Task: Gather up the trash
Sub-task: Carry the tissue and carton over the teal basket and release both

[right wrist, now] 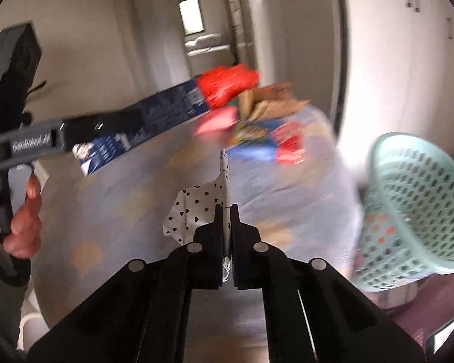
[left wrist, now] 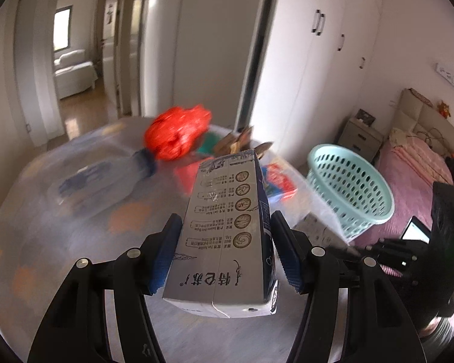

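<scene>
Left gripper (left wrist: 225, 251) clamped on one milk carton (left wrist: 224, 230) – blue pads on its two long sides, long axis pointing away toward upper centre of frame, lifted over the table (left wrist: 75, 242). Right gripper (right wrist: 226, 211) squeezed narrow on one heart-print paper scrap (right wrist: 196, 208), edge-on, pointing up-frame. One mint basket (right wrist: 417, 199) at right – tilted. One red bag (left wrist: 178, 133), one plastic bottle (left wrist: 106, 178) lying upper left, blurred

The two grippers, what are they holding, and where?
Left gripper clamps the carton's sides near its base. Right gripper pinches the heart-print wrapper's edge.
</scene>
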`<state>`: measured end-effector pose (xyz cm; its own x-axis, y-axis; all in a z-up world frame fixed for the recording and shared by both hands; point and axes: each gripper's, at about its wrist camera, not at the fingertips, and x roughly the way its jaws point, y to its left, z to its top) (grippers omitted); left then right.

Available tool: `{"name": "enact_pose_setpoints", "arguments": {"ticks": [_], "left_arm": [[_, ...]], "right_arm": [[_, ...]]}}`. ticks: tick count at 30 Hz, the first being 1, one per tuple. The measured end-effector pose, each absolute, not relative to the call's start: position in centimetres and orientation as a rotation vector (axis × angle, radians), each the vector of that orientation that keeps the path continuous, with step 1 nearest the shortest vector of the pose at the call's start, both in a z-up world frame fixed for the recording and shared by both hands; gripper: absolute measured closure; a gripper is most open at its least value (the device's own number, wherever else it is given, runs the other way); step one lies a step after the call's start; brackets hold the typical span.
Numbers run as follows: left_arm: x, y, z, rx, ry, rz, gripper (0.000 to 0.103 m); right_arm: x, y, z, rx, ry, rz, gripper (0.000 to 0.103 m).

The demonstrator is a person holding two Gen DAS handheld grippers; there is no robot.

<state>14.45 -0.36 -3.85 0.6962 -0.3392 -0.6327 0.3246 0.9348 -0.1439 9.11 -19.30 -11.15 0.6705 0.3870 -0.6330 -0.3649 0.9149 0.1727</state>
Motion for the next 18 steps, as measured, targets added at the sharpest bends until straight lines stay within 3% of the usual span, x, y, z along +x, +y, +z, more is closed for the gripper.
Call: {"name": "enact_pose_setpoints", "arguments": {"ticks": [5,7,12,15,17,18], "left_arm": [[15.0,-3.6,-2.0,-0.032,0.623,-0.461,0.045],[15.7,-5.3,-1.4,-0.033,0.619,-0.505,0.085],[18.4,-10.2,-1.7,0.020,0.676,-0.515,0.085],[18.6,-10.7,-3.2,0.039,0.719,-0.524,0.079],[17.9,-10.1,-4.5,0.043,0.790,-0.517,0.064],[17.3,-9.7,-5.0,0.024,0.807,-0.527,0.050]], "right_arm": [[10.0,-23.9,-9.6,0.068,0.676,0.292,0.100],[10.3,-26.0,-9.0,0.089,0.657,0.235,0.100],[11.7,-31.1,-8.5,0.153,0.656,0.104,0.100],[12.0,-32.8,-8.9,0.187,0.664,0.073,0.100],[11.9,-33.5,-9.5,0.210,0.673,0.072,0.100],[11.8,-33.7,-9.7,0.210,0.673,0.073,0.100]]}}
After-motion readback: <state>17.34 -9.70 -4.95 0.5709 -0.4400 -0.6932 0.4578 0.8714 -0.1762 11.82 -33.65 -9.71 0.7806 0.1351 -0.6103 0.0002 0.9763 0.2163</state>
